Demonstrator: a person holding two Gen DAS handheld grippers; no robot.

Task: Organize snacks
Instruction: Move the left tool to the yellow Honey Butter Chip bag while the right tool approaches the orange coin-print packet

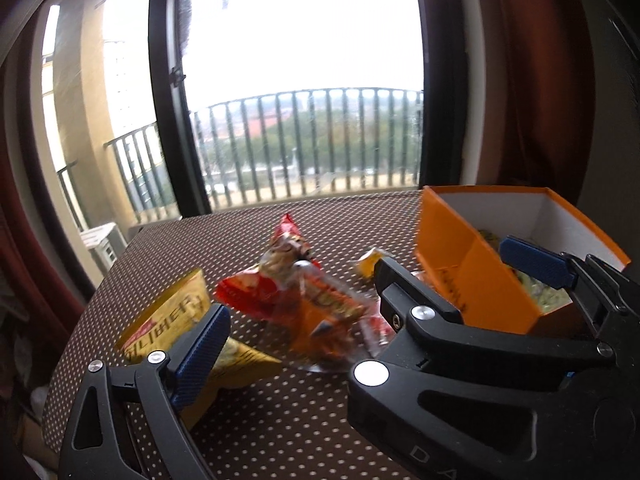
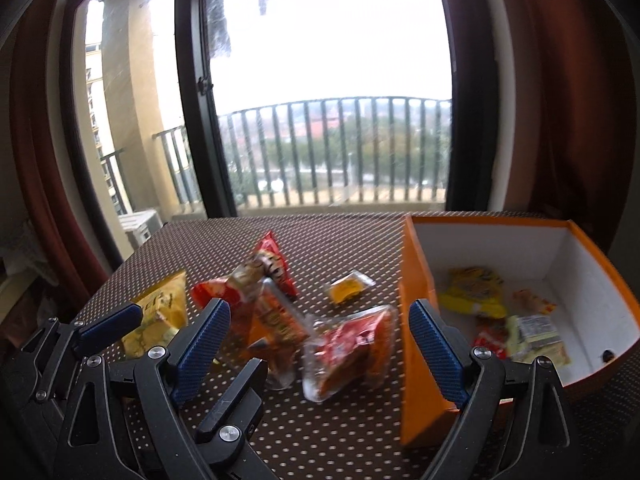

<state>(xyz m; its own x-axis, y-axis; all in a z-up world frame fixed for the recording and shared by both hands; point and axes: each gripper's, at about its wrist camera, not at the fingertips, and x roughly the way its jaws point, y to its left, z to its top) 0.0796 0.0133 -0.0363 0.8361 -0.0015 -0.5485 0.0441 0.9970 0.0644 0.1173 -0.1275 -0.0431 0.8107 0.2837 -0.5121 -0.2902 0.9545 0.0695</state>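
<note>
We see both grippers, left gripper (image 2: 172,318) and right gripper (image 2: 320,342), spread wide and empty; loose snack packets (image 2: 272,304) lie at nine o'clock of the orange box (image 2: 416,280).

You can read very little here. In the left wrist view, the yellow snack bag (image 1: 176,316) on the dotted table has big white marks on a red band, but they are blurred and you cannot tell what they say. The side of the orange box (image 1: 472,280) has dark printed marks, and they are too blurred and tilted to read. On the black body of the gripper at the bottom right you can see the letters "D A" (image 1: 436,464). The other snack bags are too blurry to read in both views.
</note>
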